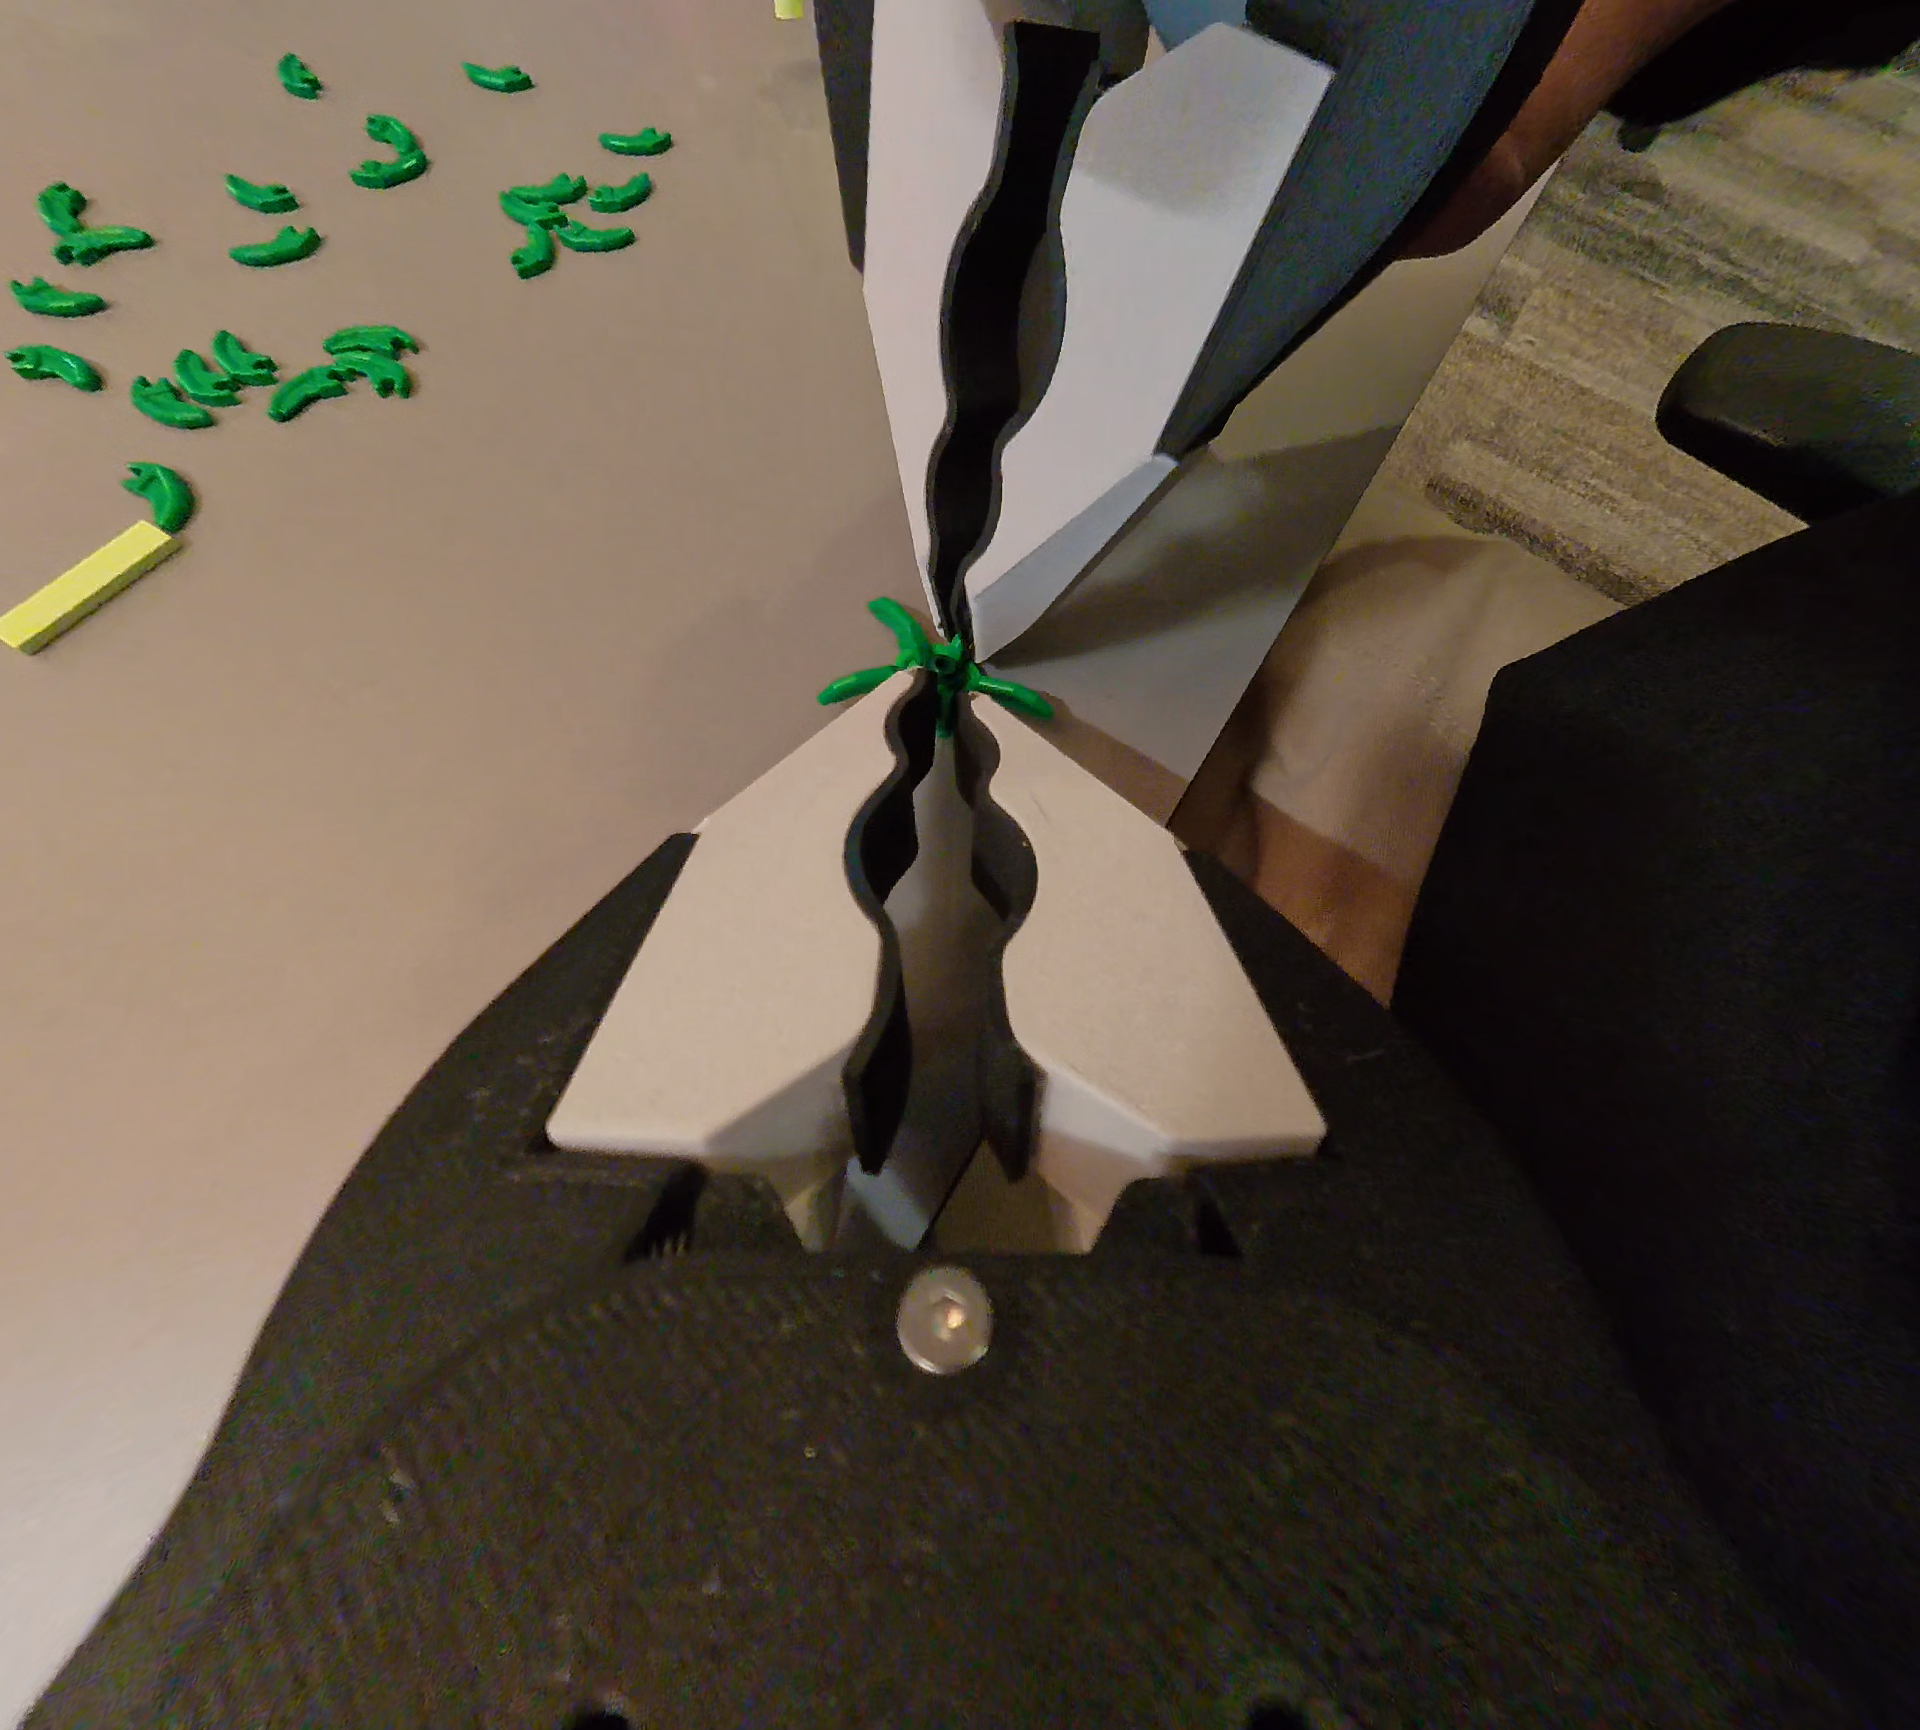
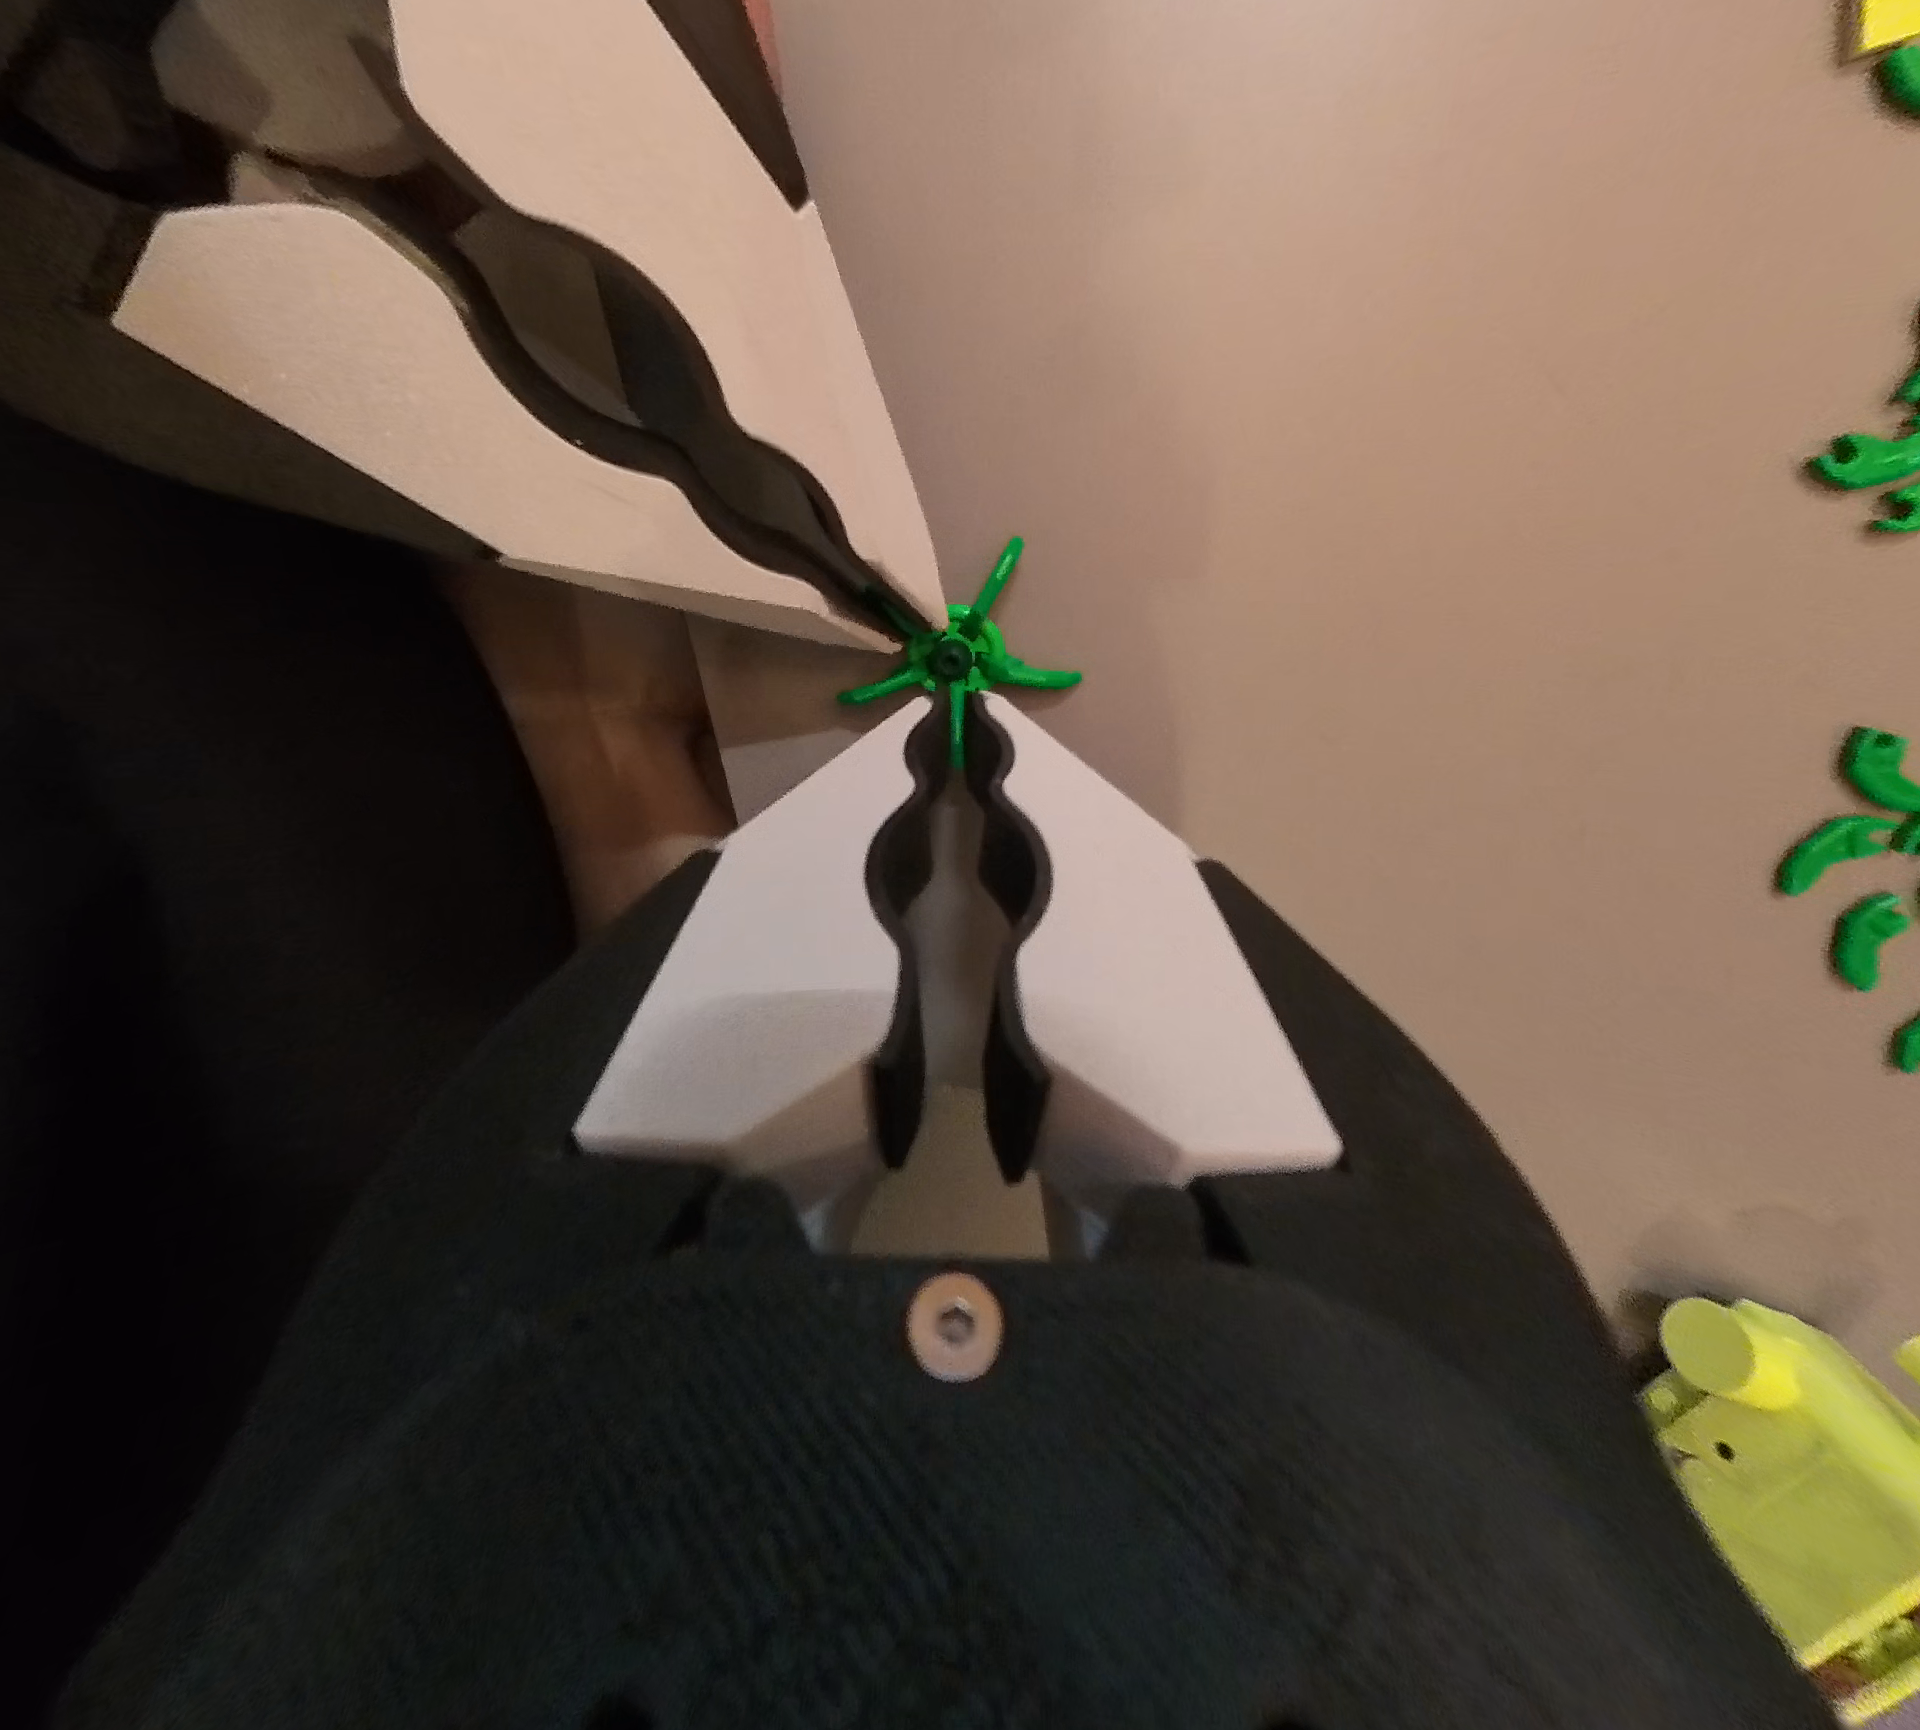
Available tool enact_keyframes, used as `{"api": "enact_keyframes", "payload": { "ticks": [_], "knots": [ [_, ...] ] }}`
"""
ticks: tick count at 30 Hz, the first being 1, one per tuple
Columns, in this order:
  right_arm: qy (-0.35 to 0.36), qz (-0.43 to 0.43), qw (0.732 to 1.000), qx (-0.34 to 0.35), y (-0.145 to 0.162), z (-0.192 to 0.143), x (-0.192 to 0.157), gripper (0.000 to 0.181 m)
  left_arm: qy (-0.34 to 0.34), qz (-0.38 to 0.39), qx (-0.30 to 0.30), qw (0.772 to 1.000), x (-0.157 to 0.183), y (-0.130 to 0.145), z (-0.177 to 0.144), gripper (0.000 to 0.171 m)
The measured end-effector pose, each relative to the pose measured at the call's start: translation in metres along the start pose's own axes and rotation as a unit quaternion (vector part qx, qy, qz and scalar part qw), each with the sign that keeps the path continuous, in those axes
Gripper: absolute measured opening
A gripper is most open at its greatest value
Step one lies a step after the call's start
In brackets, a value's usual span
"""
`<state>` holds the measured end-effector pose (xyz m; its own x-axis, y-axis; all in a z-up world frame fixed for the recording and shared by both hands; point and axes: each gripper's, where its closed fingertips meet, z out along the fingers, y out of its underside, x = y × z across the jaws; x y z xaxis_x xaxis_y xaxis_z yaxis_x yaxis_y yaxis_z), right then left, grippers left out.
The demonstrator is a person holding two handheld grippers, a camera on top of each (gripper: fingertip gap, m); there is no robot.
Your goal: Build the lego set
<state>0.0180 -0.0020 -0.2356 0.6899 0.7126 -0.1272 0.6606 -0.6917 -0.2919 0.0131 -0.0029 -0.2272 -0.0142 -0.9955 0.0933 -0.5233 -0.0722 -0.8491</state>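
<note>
Left tongs [image 1: 940, 712] and right tongs [image 2: 958, 712] met tip to tip above the grey counter [image 1: 468, 745], both pinched shut on one small green spiky leaf piece [image 1: 940, 672]; its centre was half hidden by the tips. Glossy curved green pieces [image 1: 312, 267] lay scattered beyond, some cut off in the right wrist view.

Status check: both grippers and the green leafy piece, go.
Left gripper and right gripper both shut on the green leafy piece, tip to tip above the table. Loose green curved pieces lie off to the side, nothing in the way.
</note>
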Motion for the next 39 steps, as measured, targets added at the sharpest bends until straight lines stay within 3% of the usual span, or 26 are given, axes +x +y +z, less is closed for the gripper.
{"api": "enact_keyframes", "payload": {
  "ticks": [5, 10, 14, 17, 22, 25, 32, 35, 39],
  "knots": [
    [0.016, -0.014, 0.999, -0.027, 0.001, 0.003, 0.001, 0.0, 0.0, -0.007, 0.002, 1.0, -0.001, 0.0, 0.0, 0.001],
    [0.016, -0.01, 1.0, -0.012, 0.001, 0.003, 0.001, 0.001, -0.003, -0.004, 0.003, 1.0, -0.001, 0.0, -0.001, 0.001],
    [0.009, 0.0, 0.999, 0.039, 0.0, 0.002, 0.001, 0.001, 0.004, -0.017, 0.015, 1.0, -0.001, -0.002, -0.003, 0.003],
    [0.028, 0.013, 0.994, 0.103, -0.002, -0.005, 0.004, 0.001, 0.024, -0.067, 0.046, 0.996, -0.005, -0.007, -0.011, 0.022],
    [0.135, -0.005, 0.952, 0.275, -0.017, -0.043, 0.014, 0.001, 0.124, -0.206, 0.124, 0.963, -0.006, -0.032, -0.026, 0.041],
    [0.201, -0.012, 0.92, 0.336, -0.016, -0.052, 0.015, 0.001, 0.158, -0.252, 0.161, 0.941, -0.004, -0.043, -0.029, 0.044],
    [0.332, -0.056, 0.868, 0.364, -0.006, -0.057, 0.009, 0.001, 0.147, -0.214, 0.164, 0.952, 0.01, -0.047, -0.021, 0.034],
    [0.372, -0.086, 0.865, 0.327, 0.001, -0.061, 0.008, 0.001, 0.161, -0.2, 0.166, 0.952, 0.019, -0.051, -0.02, 0.028],
    [0.361, -0.085, 0.861, 0.347, 0.0, -0.059, 0.002, 0.001, 0.157, -0.196, 0.165, 0.954, 0.023, -0.05, -0.017, 0.024]
  ]
}}
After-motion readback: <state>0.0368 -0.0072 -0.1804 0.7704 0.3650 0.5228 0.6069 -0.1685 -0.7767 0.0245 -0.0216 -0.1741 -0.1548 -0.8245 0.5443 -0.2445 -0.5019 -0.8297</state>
